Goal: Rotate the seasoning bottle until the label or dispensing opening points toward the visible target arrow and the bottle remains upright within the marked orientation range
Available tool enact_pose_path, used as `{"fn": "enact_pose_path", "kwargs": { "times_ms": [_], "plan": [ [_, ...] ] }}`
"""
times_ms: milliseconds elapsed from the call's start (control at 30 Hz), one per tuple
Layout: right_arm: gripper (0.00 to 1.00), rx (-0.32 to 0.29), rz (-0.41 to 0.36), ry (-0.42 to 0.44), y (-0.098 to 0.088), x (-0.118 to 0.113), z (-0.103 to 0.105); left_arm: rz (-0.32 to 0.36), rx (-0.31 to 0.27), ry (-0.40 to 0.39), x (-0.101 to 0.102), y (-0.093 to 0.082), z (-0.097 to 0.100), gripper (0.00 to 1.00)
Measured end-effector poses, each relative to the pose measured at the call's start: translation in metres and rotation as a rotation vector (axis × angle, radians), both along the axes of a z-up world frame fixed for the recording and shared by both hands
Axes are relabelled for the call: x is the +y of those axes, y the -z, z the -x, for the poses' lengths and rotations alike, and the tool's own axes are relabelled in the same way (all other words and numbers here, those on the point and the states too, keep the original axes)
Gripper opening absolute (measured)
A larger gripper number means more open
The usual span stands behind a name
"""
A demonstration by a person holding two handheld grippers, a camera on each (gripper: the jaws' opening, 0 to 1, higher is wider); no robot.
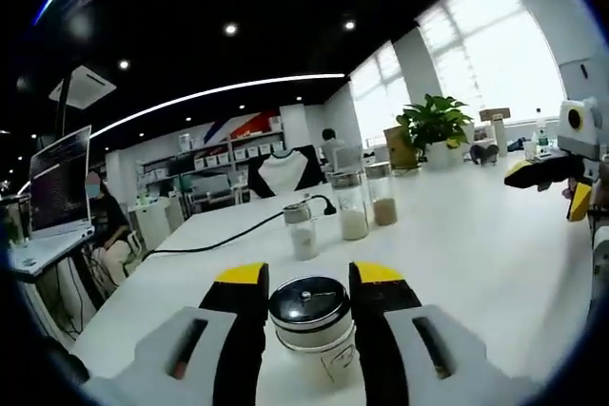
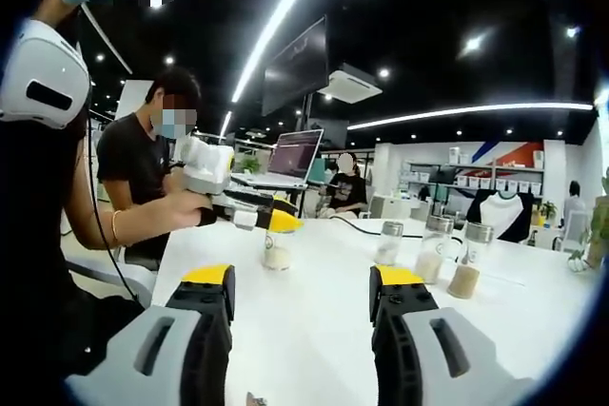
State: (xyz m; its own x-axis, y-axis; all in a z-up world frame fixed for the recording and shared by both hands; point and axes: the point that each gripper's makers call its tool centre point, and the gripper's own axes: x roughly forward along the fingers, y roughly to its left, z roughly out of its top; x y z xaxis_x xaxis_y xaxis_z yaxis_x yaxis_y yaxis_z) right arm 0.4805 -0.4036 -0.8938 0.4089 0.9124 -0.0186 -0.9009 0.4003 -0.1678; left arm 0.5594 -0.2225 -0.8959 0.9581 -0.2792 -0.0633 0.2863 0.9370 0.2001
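White table (image 1: pixel 495 235); left claw (image 1: pixel 306 284) around upright seasoning bottle (image 1: pixel 312 322).

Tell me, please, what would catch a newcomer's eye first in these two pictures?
First, the seasoning bottle with its shiny metal lid, standing upright on the white table between the yellow-tipped jaws of the left tool. Behind it stand three more seasoning bottles. In the right gripper view the right tool is open over bare table.
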Motion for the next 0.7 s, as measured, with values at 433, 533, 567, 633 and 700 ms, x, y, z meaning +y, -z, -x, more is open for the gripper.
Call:
{"fn": "enact_pose_path", "kwargs": {
  "times_ms": [433, 533, 567, 633, 700],
  "plan": [
    [0.56, 0.011, 0.013, -0.004, 0.0025, 0.003, 0.0001, -0.041, 0.048, 0.12, -0.0036, 0.0011, 0.0048, 0.36],
    [0.56, 0.008, 0.011, -0.006, 0.0012, 0.0046, 0.0003, -0.03, 0.052, 0.124, -0.0039, 0.0015, 0.0054, 0.36],
    [0.56, 0.008, 0.009, -0.006, 0.0007, 0.0049, 0.0002, -0.031, 0.053, 0.124, -0.004, 0.0014, 0.0055, 0.36],
    [0.56, 0.009, 0.008, -0.006, 0.0003, 0.0053, -0.0001, -0.03, 0.056, 0.127, -0.0047, 0.0011, 0.0058, 0.37],
    [0.56, 0.011, 0.009, -0.004, 0.0007, 0.0054, -0.0006, -0.01, 0.045, 0.128, -0.0074, -0.0043, 0.0068, 0.39]
  ]
}}
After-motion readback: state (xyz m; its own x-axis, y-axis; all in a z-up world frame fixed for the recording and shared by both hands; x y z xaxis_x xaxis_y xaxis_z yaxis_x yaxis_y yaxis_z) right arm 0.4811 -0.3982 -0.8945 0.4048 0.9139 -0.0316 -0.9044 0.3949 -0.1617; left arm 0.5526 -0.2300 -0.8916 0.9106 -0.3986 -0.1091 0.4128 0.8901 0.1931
